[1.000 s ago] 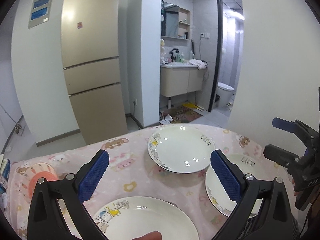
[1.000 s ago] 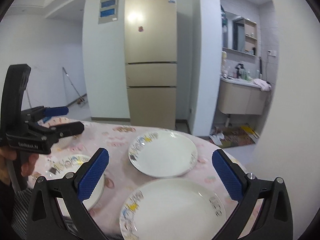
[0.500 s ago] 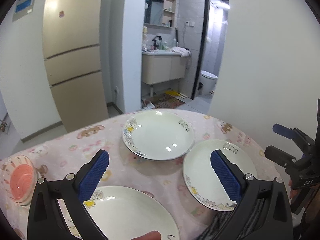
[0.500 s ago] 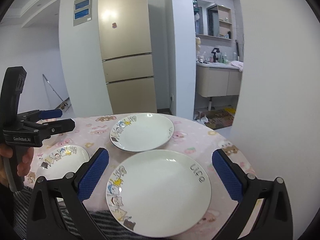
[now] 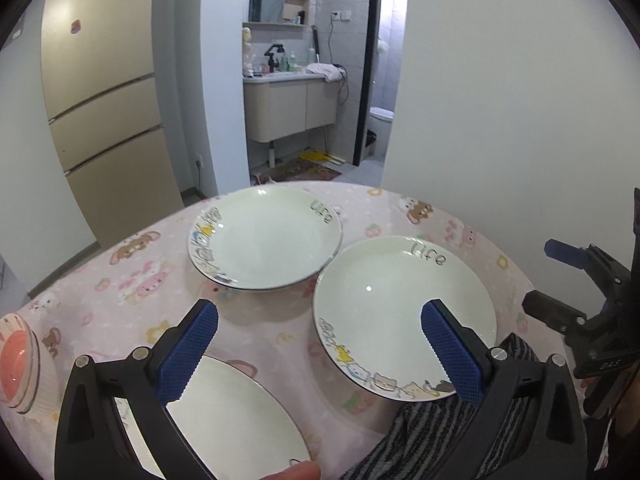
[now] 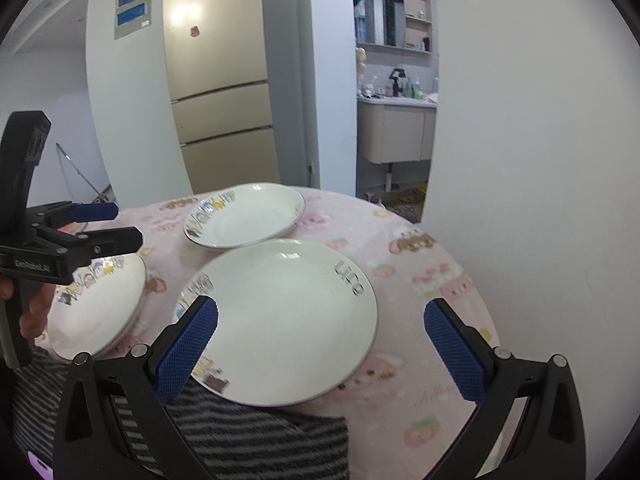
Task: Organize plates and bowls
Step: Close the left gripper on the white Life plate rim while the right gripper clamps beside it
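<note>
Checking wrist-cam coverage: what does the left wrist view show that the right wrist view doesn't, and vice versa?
Left wrist only: a pink bowl at the table's left edge, a toilet through the doorway, and the right gripper seen from the side.
Right wrist only: the blue wall panel and the left gripper from the side.
Both: three white plates, including the far plate, the pink tablecloth, fridge and vanity.

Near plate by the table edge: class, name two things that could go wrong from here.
The near plate already overhangs the table's edge above a striped cloth; a nudge from the open right gripper might tip it off. It also sits close to the far plate, so sliding it may clink them.
</note>
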The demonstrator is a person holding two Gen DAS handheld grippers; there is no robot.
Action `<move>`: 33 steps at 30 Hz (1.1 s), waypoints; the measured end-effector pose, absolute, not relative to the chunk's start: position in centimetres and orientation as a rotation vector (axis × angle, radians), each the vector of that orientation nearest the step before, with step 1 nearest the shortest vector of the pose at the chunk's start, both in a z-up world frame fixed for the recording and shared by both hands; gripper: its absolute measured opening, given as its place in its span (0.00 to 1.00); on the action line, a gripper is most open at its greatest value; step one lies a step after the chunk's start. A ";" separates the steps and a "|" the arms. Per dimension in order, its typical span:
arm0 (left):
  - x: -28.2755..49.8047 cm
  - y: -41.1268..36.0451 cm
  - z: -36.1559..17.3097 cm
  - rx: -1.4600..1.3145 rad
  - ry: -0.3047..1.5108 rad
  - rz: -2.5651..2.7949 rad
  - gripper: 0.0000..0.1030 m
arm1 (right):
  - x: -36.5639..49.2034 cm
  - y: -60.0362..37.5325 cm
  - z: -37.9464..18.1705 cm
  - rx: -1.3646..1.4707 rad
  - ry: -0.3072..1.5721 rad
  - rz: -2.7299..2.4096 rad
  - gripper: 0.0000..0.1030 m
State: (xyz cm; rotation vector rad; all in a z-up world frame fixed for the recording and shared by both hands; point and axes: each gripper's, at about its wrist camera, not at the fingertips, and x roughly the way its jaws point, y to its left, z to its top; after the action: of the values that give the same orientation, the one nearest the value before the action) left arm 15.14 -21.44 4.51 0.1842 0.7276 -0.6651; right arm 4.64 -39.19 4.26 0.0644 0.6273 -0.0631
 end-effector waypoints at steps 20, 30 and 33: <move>15.8 -24.0 -0.8 0.217 0.908 -0.687 1.00 | 5.9 -41.8 0.4 0.141 0.758 -0.071 1.00; 16.2 -24.8 -2.5 0.183 0.979 -0.703 0.76 | 8.1 -42.6 -0.6 0.171 0.833 -0.039 0.89; 16.5 -24.9 -2.9 0.172 0.995 -0.688 0.68 | 9.2 -43.2 -1.0 0.221 0.851 -0.046 0.78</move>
State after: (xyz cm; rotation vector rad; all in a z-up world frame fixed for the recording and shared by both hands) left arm 16.47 -24.93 -2.91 0.1715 0.9951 -0.6876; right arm 9.16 -43.20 -0.98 0.2213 0.8511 -0.0462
